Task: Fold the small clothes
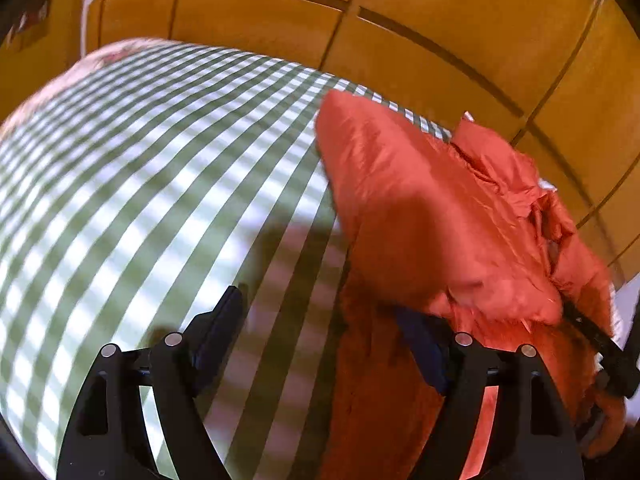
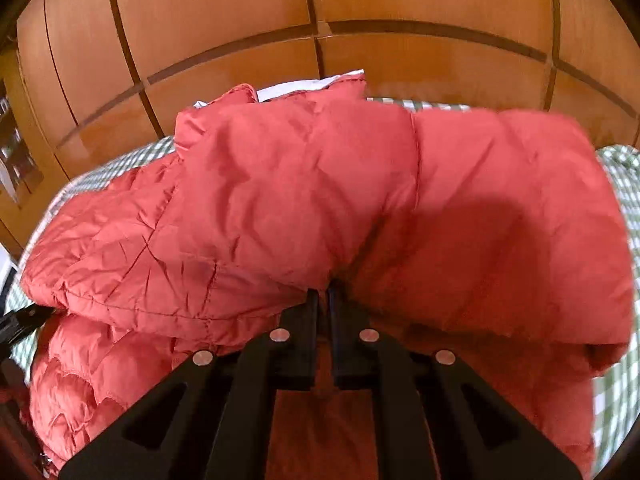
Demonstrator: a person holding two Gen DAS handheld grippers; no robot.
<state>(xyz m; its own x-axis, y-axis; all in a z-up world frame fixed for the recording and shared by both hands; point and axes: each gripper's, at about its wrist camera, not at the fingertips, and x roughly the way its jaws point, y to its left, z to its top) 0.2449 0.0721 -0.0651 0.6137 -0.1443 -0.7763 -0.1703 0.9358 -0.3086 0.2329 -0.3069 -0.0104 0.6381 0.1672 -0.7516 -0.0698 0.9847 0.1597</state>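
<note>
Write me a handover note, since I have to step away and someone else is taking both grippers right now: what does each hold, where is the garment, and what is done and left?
Right gripper: shut on a fold of the red puffer jacket, lifting part of it.
Left gripper: open, holding nothing; its right finger is partly behind the jacket's edge.
The jacket lies bunched on the green checked cloth, toward the wooden panelling.
Done: one part is raised and being carried over.
Left: lay that part down, flatten the bunched rest, and finish the fold.
</note>
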